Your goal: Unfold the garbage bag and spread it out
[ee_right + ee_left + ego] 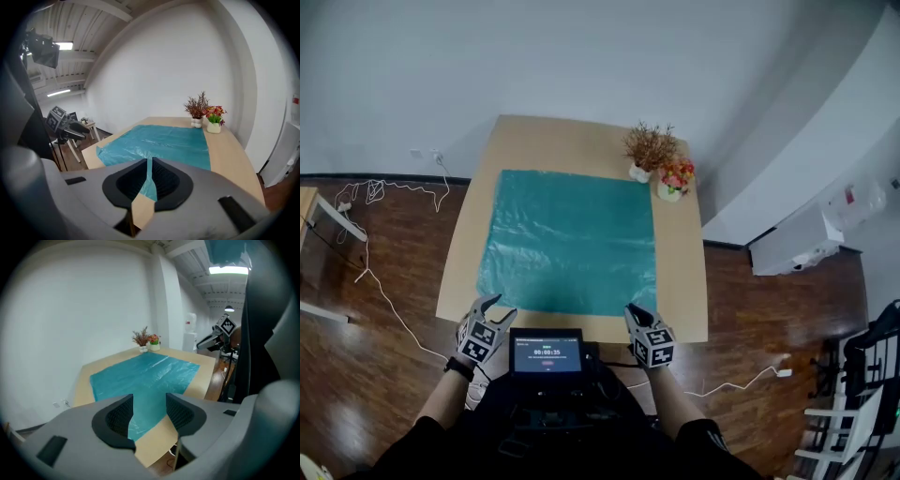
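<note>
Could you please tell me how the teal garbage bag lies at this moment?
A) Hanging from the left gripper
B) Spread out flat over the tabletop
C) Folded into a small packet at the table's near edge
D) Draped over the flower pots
B: the garbage bag lies opened out flat across the table. Neither the left gripper nor the right gripper holds it, and the flower pots stand by its far corner.

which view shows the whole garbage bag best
The head view: it looks down on the teal garbage bag, lying flat on the table with all four edges visible. The left gripper view shows it at a slant, its near part hidden behind the left claw. The right gripper view is similar, with the right claw hiding the near part.
</note>
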`<state>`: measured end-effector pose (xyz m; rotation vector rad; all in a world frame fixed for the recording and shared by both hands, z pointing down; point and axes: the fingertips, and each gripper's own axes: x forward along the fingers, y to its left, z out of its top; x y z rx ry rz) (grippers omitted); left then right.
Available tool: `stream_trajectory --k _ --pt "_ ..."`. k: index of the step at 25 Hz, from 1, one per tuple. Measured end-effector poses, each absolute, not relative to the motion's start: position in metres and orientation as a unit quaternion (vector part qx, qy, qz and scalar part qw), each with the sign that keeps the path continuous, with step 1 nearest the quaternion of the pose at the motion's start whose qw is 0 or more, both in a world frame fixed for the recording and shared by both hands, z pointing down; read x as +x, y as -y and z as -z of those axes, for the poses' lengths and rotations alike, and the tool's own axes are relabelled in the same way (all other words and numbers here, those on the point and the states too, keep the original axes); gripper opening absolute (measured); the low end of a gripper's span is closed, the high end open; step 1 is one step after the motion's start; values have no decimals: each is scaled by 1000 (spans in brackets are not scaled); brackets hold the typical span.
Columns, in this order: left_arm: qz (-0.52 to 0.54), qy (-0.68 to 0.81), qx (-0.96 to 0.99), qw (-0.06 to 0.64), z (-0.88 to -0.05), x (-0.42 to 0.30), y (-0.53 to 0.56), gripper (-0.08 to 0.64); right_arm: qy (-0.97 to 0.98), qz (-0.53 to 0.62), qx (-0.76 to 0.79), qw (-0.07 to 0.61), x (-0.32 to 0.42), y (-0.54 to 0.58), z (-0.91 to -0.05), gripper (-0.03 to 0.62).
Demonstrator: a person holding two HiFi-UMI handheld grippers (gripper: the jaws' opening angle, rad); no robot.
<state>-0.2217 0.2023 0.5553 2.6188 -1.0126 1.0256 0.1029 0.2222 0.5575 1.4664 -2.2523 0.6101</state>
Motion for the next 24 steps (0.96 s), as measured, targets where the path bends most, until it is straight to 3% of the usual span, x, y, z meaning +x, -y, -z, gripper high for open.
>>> stream_trajectory --k 24 --pt "-302 358 879 85 -538 -242 -177 227 798 -169 547 188 98 -220 -519 55"
